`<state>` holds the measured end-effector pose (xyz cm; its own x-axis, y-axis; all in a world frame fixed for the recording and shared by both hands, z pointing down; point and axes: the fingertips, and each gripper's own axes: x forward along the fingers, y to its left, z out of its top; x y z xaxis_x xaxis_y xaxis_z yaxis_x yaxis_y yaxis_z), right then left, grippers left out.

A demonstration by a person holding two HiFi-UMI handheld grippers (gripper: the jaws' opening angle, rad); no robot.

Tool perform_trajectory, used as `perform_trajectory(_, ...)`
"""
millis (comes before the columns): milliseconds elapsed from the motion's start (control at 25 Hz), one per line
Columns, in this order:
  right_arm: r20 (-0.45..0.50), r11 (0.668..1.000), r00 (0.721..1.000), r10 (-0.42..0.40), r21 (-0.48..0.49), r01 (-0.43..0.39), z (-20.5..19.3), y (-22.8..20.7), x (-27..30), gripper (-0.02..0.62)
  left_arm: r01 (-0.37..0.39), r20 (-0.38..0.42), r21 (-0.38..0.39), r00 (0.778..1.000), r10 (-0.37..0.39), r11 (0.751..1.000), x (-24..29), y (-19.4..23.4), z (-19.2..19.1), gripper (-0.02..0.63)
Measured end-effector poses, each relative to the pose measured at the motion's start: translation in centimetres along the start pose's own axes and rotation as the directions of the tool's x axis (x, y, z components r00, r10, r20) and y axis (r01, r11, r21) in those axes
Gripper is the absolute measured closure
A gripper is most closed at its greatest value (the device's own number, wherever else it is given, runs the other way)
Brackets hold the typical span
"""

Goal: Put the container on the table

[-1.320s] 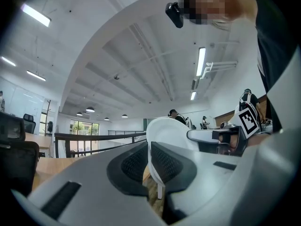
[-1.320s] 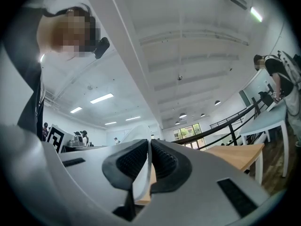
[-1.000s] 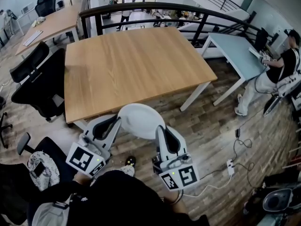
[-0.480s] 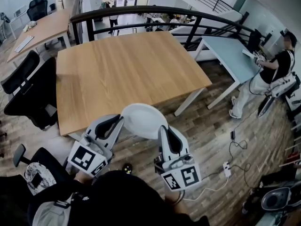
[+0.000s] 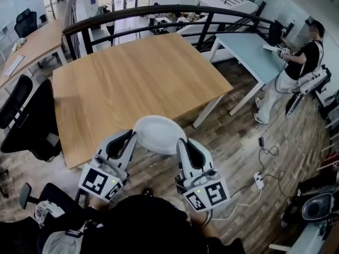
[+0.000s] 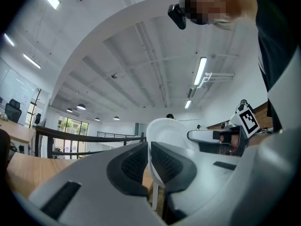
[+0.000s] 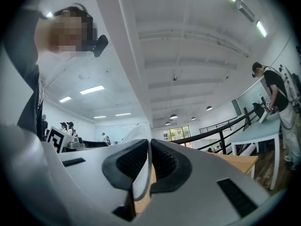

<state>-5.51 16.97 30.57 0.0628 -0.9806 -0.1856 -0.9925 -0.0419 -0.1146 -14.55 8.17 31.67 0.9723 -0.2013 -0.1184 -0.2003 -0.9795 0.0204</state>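
Hanging in the air between two hand-held grippers, the white round container [image 5: 159, 134] sits at the near edge of the wooden table [image 5: 132, 78], toward the right half of that edge. In the head view its far rim overlaps the tabletop's edge, while its near part is over the plank floor [image 5: 233, 136]. It is not resting on the table.

The left gripper [image 5: 131, 137] grips the container's left rim. Its two ribbed pads are pinched almost together, with only the thin white wall between them. The right gripper [image 5: 181, 142] clamps the opposite rim in the same narrow way, with the wall sandwiched between its dark pads. Both grippers point away from the person holding them [image 5: 137, 226], toward the table.

The tabletop is bare wood. A black office chair [image 5: 26, 118] stands off the table's left edge, and a black curved railing [image 5: 159, 10] runs behind its far edge. Beyond the right corner is a pale blue table [image 5: 249, 49], where a second person [image 5: 299, 73] in dark top and light trousers stands at the far end. Cables and a white power strip [image 5: 259, 180] lie on the floor to the right of the grippers. A second wooden desk [image 5: 29, 44] is at the far left.
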Motion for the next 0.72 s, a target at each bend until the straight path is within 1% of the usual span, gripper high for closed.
perform_trajectory(240, -0.026, 1.000, 1.000, -0.001, -0.011, 0.000, -0.6, -0.4, 0.6, 0.563, -0.006, 0.010, -0.020, 1.000, 0.006, 1.000, 0.4, 0.7, -0.4, 0.581)
perform_trajectory(400, -0.033, 0.999, 0.999, 0.023, -0.023, -0.024, -0.6, -0.9, 1.9, 0.563, -0.028, 0.018, -0.025, 0.999, 0.028, 0.999, 0.7, 1.5, -0.5, 0.581)
perform_trajectory(720, -0.051, 0.990, 0.989, 0.140, 0.011, -0.140, -1.8, -2.5, 6.5, 0.563, -0.152, 0.009, -0.007, 0.988, 0.152, 0.988, 2.4, 4.8, -1.1, 0.581)
